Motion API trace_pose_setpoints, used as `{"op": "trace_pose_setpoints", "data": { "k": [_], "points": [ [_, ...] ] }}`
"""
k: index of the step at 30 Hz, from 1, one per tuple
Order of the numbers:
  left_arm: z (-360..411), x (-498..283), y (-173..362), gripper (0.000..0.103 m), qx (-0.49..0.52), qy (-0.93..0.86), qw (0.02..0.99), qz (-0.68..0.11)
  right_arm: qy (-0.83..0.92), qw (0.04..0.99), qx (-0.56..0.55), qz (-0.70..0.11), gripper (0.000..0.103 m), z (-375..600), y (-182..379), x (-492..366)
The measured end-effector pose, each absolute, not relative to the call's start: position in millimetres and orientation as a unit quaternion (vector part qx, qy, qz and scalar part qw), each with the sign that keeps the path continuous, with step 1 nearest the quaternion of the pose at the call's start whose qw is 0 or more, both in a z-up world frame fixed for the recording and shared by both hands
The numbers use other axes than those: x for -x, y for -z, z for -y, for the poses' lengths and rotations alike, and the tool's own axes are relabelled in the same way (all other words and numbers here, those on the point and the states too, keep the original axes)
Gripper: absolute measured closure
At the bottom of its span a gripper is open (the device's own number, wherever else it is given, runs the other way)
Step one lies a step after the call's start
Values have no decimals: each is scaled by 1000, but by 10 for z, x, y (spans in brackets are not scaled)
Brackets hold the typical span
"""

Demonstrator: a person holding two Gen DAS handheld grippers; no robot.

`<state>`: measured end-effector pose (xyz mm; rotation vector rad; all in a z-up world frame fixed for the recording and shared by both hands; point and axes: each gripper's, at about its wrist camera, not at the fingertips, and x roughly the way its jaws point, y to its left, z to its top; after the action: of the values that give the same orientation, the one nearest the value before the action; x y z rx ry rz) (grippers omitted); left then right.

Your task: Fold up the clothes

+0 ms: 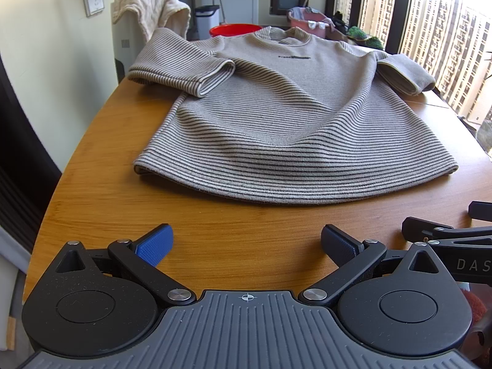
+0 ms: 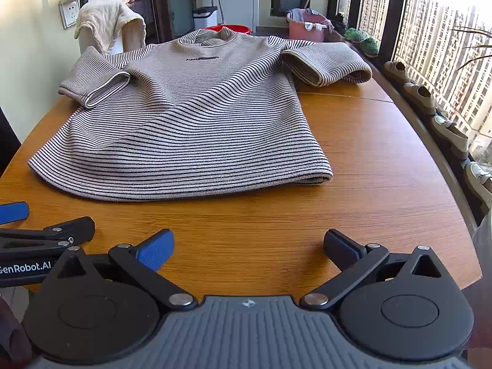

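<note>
While the left gripper (image 1: 246,243) hovers low over the wooden table (image 1: 101,203), jaws spread wide and empty, the left wrist view shows a striped short-sleeved sweater (image 1: 261,117) lying flat ahead, hem nearest. Right wrist view: the right gripper (image 2: 248,246), jaws likewise wide apart, faces the same sweater (image 2: 190,117); the left gripper's blue pad (image 2: 12,212) shows at left.
</note>
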<state>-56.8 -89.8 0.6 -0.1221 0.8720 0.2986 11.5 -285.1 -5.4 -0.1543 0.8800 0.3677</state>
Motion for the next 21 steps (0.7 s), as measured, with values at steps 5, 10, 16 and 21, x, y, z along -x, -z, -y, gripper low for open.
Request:
{"op": "trace_pose_setpoints", "data": {
  "k": [5,10,16,21],
  "points": [
    [901,565,-5,0,59,-144,894,-421,-178,886,74,-422,0,2850,53,-120],
    [898,570,-7,0,58,-144,894,-421,-177,886,74,-422,0,2842,55,-119],
    [898,570,-3,0,59,-143,894,-420,-177,886,74,-422,0,2839,53,-117],
    [898,562,-2,0,58,-143,895,-419,-178,886,74,-423,0,2838,49,-121]
  ]
}}
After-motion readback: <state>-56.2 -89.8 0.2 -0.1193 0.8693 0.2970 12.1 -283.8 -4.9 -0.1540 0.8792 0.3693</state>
